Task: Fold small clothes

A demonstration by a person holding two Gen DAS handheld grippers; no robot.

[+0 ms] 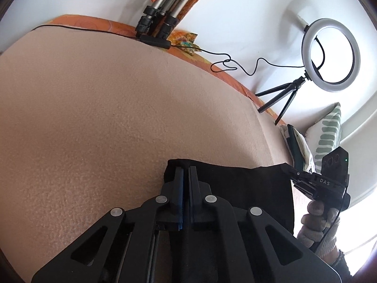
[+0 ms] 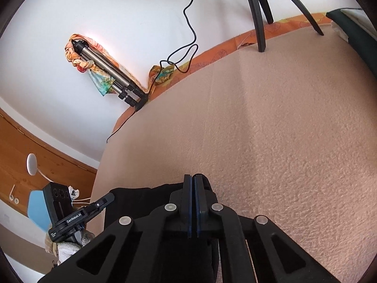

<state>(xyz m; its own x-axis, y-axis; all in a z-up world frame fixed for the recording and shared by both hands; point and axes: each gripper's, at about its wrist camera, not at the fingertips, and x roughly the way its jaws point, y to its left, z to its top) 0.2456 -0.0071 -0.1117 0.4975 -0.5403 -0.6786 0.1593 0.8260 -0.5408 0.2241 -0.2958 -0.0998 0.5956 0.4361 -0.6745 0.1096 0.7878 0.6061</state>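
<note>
A small black garment (image 1: 247, 188) hangs stretched between my two grippers above the beige blanket (image 1: 106, 118). My left gripper (image 1: 186, 168) is shut on the garment's left top corner. My right gripper (image 2: 193, 178) is shut on its right top corner; the cloth (image 2: 141, 202) runs left from it. The right gripper also shows at the right in the left wrist view (image 1: 289, 168), pinching the far corner. The left gripper shows at the lower left in the right wrist view (image 2: 110, 197). The garment's lower part is hidden under the gripper bodies.
A ring light on a small tripod (image 1: 329, 54) stands at the blanket's far right edge, with its cable (image 1: 235, 66) trailing along the orange sheet (image 1: 94, 22). Folded tripod legs (image 1: 157, 18) lean against the white wall. Stacked folded cloths (image 1: 297, 146) and a leaf-print pillow (image 1: 329, 132) lie right.
</note>
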